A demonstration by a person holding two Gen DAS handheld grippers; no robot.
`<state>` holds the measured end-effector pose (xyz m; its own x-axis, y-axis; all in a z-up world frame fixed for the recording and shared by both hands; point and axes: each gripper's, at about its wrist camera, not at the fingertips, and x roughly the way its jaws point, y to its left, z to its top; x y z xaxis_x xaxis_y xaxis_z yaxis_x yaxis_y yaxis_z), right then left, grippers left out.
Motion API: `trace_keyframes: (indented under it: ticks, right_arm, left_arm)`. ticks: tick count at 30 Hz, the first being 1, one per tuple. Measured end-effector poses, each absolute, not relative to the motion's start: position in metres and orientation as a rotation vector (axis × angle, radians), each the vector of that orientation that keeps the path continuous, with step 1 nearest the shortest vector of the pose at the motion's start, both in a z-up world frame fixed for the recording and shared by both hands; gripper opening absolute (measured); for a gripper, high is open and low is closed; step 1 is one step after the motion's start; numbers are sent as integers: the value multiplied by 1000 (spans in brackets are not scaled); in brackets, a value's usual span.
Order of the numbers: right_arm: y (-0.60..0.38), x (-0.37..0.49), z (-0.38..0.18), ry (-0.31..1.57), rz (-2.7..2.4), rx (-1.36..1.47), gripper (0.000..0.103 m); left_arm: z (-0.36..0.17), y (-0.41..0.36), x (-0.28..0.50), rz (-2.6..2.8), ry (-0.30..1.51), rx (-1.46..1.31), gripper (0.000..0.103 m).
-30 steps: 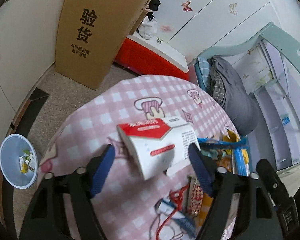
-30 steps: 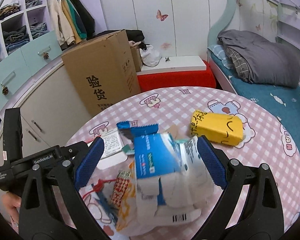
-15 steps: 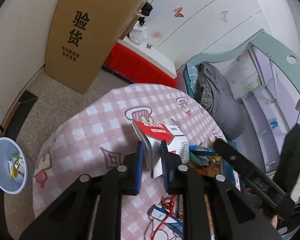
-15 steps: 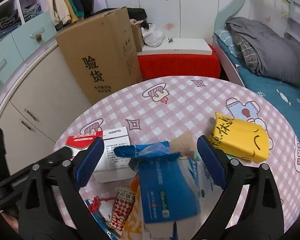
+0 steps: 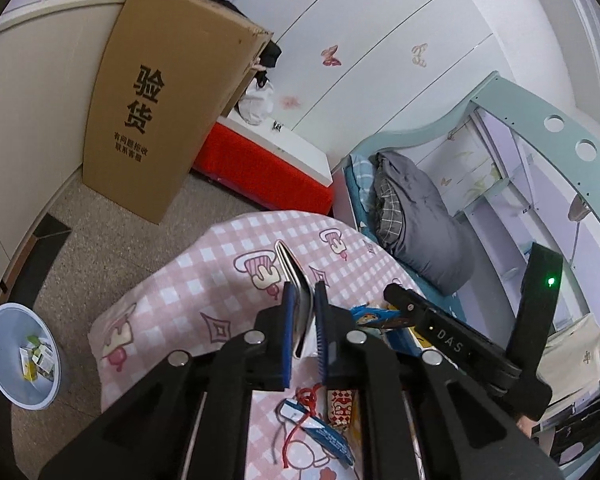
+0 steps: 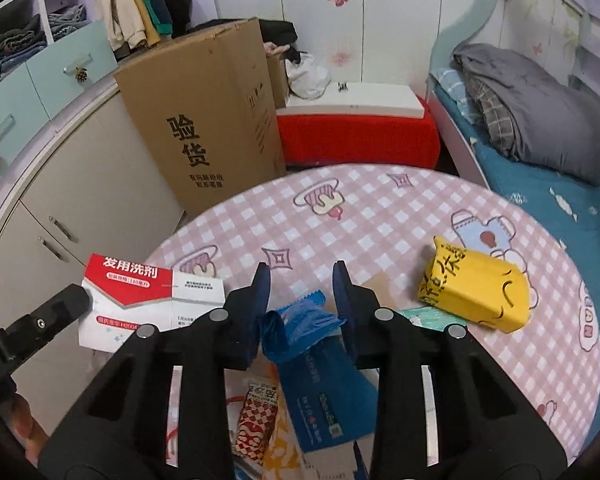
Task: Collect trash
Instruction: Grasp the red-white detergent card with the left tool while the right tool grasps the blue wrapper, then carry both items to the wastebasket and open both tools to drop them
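My left gripper point(image 5: 303, 322) is shut on a flattened red and white carton point(image 5: 298, 280), held edge-on above the pink checked table point(image 5: 188, 272). The same carton point(image 6: 148, 300) shows flat-faced at the left of the right wrist view. My right gripper point(image 6: 302, 300) has its jaws closed in around a crumpled blue wrapper point(image 6: 300, 332); I cannot tell if the pads press it. A yellow packet point(image 6: 476, 292) lies on the table point(image 6: 380, 216) to the right. A red checked sachet point(image 6: 256, 424) and other wrappers lie near me.
A round grey bin point(image 5: 18, 360) holding some scraps stands on the floor at the left of the table. A tall cardboard box point(image 5: 160, 120) and a red bench point(image 5: 260, 172) stand behind the table. A bed with a grey blanket point(image 6: 540, 116) is at the right.
My left gripper shut on the red and white carton and lifted it, turning it edge-on. My right gripper's jaws closed in around the blue wrapper.
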<state>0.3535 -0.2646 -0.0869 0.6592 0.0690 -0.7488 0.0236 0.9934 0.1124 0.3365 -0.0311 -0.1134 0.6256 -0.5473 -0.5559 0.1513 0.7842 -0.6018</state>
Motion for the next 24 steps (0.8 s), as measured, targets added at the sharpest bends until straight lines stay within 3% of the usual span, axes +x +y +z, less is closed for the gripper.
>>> trace_keyframes:
  ticks: [14,24]
  right_arm:
    - [-188,327,-41,781,138,63,30]
    - [-59,327,-59,816,336,10,30]
  left_arm:
    - [-76,22,292,-372,695,-537,9]
    - [-86,126,263,-195,668,-568,9]
